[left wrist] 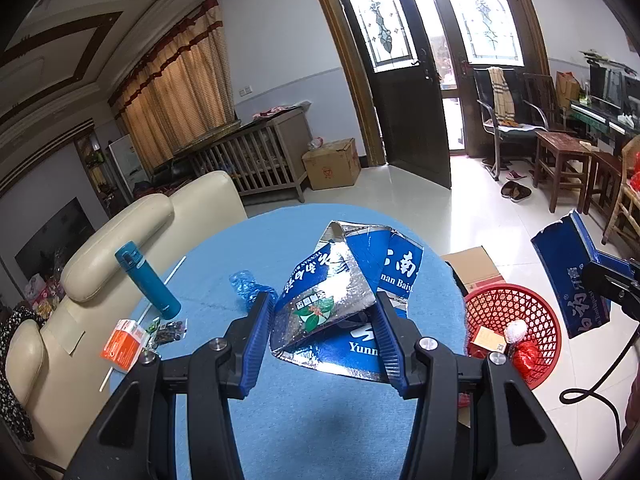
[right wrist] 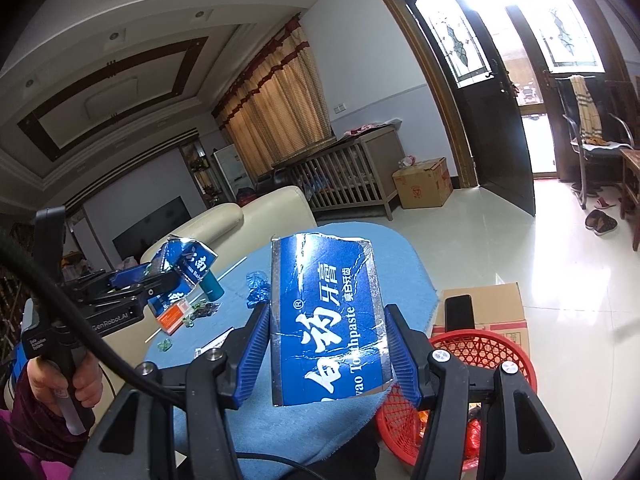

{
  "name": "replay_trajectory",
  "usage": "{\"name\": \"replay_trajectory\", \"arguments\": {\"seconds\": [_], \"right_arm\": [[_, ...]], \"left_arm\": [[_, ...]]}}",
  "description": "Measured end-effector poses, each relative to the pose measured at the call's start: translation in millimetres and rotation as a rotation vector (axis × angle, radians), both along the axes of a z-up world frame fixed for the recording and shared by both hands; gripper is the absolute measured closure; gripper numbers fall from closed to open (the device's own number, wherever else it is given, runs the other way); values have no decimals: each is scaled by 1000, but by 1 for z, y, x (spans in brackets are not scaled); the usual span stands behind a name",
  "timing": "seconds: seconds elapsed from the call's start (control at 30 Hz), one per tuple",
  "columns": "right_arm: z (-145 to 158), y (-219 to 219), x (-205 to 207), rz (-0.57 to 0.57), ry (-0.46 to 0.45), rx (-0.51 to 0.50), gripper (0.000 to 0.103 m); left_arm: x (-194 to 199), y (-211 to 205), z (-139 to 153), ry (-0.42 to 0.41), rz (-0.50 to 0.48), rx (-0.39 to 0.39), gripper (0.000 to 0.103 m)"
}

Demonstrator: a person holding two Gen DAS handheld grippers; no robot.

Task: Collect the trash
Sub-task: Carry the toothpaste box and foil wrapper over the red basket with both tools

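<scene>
Both pieces of torn toothpaste box are thin foil-lined card: light, springy, easily crushed, best pinched across a flat panel (edges may slip). The left gripper [left wrist: 322, 330] has its jaws closed on the crumpled box piece [left wrist: 332, 292] above the blue table [left wrist: 312, 420]. The right gripper [right wrist: 326, 350] clamps the flat box panel [right wrist: 326, 316] between its jaws, held just beside the red basket [right wrist: 484, 350].

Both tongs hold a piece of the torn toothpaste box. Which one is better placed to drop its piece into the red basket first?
Probably the right tongs. Their box piece hangs by the table edge with the red basket just below, to their right. The left tongs hold their crumpled piece over the blue table, farther from it.
</scene>
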State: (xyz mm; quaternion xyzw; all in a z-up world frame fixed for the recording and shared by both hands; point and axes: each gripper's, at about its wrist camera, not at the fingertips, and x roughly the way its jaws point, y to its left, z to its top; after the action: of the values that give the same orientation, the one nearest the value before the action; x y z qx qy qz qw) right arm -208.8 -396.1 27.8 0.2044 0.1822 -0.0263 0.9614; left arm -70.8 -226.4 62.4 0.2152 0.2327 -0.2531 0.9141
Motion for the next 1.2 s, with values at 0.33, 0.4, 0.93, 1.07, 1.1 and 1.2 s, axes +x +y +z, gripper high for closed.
{"name": "replay_trajectory", "arguments": {"seconds": [0.33,0.4,0.93,1.07,1.1,1.2], "right_arm": [[-3,-10,-20,-43,-4,37,44],[-4,-11,-24,-48,-3,44,44],[-6,-29,-51,-119,4,79,44],[-8,-32,-56,-134,3,90,44],[-9,-32,-57,-137,3,91,44],[-9,-31,-59,-146,3,97,44]], "left_arm": [[-8,-26,-3,-2,-42,32,51],[-10,-32,-3,-3,-52,39,51],[-27,-70,-5,-8,-125,82,51],[-30,-78,-8,-6,-139,91,51],[-31,-80,-8,-6,-142,94,51],[-34,-87,-10,-8,-153,103,51]]}}
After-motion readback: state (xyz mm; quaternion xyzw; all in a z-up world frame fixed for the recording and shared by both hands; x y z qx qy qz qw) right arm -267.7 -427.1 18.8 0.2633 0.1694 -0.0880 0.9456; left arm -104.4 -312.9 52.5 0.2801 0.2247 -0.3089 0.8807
